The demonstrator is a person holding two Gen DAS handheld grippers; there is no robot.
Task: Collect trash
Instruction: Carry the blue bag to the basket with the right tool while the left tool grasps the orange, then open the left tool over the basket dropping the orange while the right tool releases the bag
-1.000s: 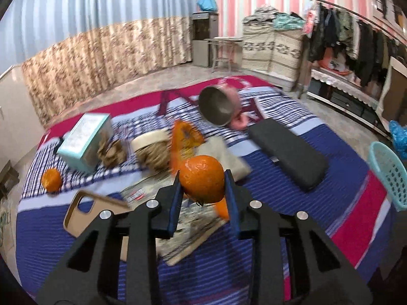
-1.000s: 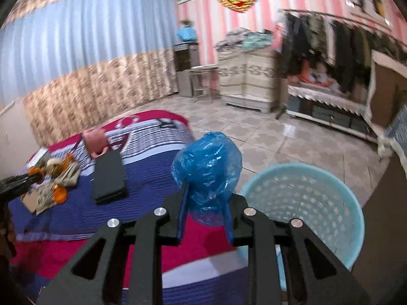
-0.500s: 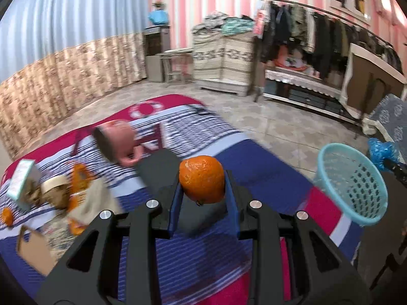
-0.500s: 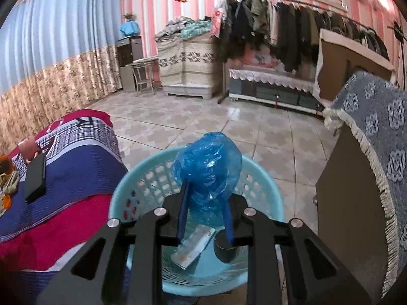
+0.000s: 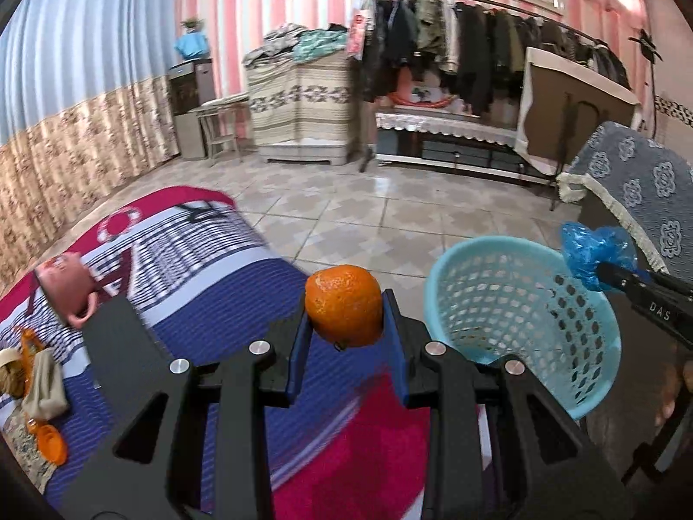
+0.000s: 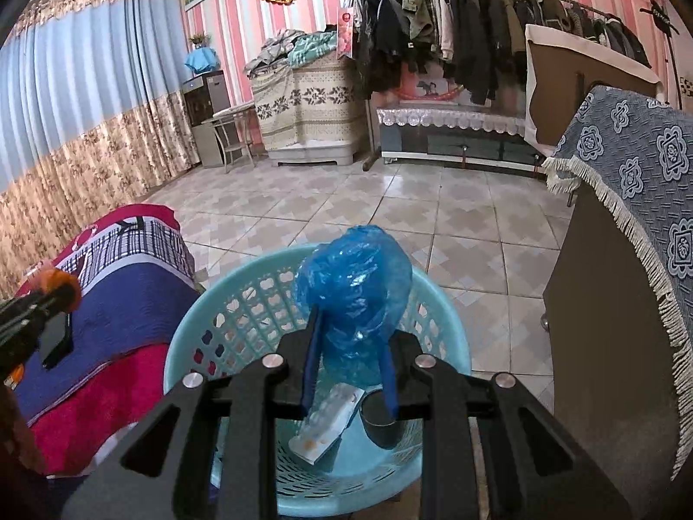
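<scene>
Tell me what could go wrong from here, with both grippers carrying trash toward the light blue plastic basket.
The crumpled blue plastic bag, clamped in the right gripper over the light blue plastic basket, could cling to the pads on release. The orange peel ball in the left gripper is not yet over the rim, so releasing now might drop it onto the striped bedspread.

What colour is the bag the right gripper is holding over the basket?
Blue, translucent plastic bag, crumpled. It shows best in the right wrist view.
</scene>
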